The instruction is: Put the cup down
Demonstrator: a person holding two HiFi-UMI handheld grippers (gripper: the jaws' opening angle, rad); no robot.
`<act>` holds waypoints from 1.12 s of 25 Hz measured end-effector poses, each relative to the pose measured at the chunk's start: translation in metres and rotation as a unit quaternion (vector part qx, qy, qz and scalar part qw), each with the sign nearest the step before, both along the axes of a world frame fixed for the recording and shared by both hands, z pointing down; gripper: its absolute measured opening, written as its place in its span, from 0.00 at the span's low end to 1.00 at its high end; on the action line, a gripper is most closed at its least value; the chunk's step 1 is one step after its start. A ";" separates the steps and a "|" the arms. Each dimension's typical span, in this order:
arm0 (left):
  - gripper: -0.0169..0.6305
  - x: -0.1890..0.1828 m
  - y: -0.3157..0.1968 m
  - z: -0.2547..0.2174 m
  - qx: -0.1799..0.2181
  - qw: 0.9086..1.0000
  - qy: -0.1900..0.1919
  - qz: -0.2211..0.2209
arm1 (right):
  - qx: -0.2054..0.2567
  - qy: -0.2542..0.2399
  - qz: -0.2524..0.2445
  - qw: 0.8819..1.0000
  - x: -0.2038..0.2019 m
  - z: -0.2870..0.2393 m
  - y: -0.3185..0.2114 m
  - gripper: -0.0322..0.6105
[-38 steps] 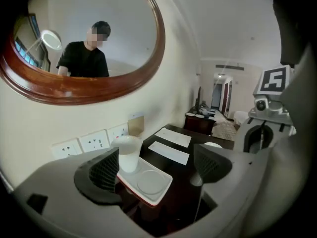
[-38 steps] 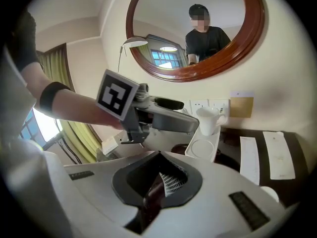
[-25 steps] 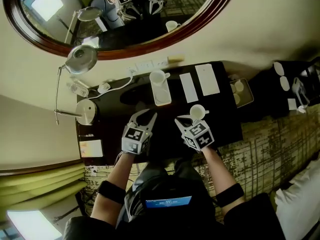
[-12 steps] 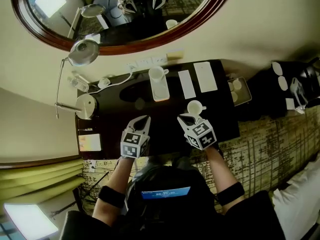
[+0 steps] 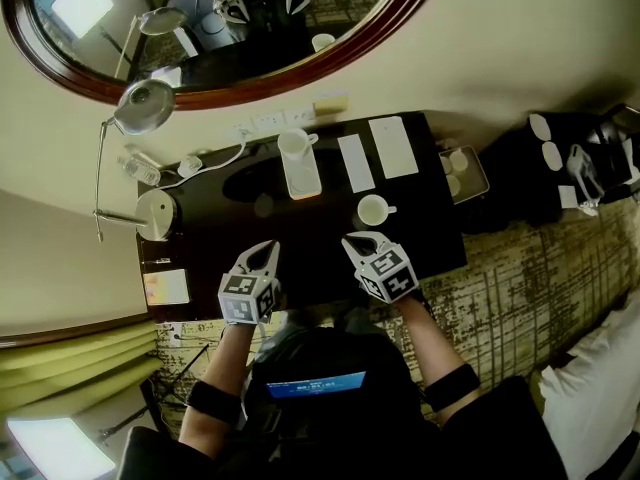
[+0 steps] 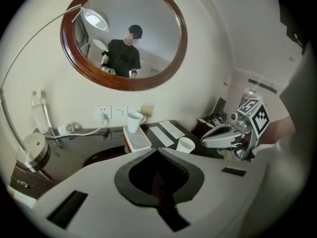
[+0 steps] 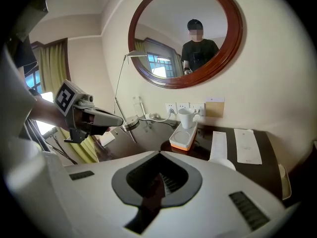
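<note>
head view: the cup stands upright on the desk, just beyond the right tongs, which are closed on nothing. the left tongs are closed and empty too. the put-down looks done, so draw straight back without clipping the rim.
left gripper view: a tray with a mug and papers lie behind the cup, out of your way.
right gripper view: only the cup's rim shows. the lamp stands well left.

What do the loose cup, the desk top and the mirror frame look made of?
loose cup: probably white glazed ceramic; smooth, opaque, slight sheen.
desk top: dark polished wood or veneer; it shows reflections.
mirror frame: reddish-brown varnished wood, judging by colour and gloss.
</note>
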State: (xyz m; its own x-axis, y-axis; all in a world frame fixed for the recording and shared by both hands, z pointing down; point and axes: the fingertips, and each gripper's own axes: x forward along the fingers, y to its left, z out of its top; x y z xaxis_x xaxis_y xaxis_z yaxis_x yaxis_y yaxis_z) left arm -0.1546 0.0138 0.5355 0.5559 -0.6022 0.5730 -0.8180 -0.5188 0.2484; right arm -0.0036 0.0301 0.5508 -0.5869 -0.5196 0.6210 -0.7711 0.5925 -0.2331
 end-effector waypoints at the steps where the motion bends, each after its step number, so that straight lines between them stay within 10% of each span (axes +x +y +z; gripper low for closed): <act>1: 0.03 0.001 0.001 -0.001 -0.002 1.000 0.001 0.000 | -0.002 -0.001 0.001 1.000 0.001 0.000 0.000 0.05; 11: 0.03 0.043 0.005 -0.008 -0.018 0.999 0.007 0.032 | -0.009 -0.002 0.016 1.000 0.021 0.012 0.001 0.05; 21: 0.66 0.124 0.003 0.007 -0.004 0.986 0.019 0.165 | -0.047 0.004 0.047 0.998 0.066 0.027 0.019 0.05; 28: 0.81 0.195 -0.005 0.047 0.013 0.967 -0.004 0.256 | -0.071 0.012 0.065 0.995 0.102 0.057 0.025 0.05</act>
State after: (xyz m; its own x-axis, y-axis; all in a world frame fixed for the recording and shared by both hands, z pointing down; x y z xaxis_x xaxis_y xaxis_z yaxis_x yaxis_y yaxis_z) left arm 0.0406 0.0085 0.5825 0.7811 -0.2636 0.5661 -0.4538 -0.8624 0.2245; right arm 0.0984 0.0553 0.6075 -0.5045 -0.4957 0.7070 -0.8453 0.4503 -0.2874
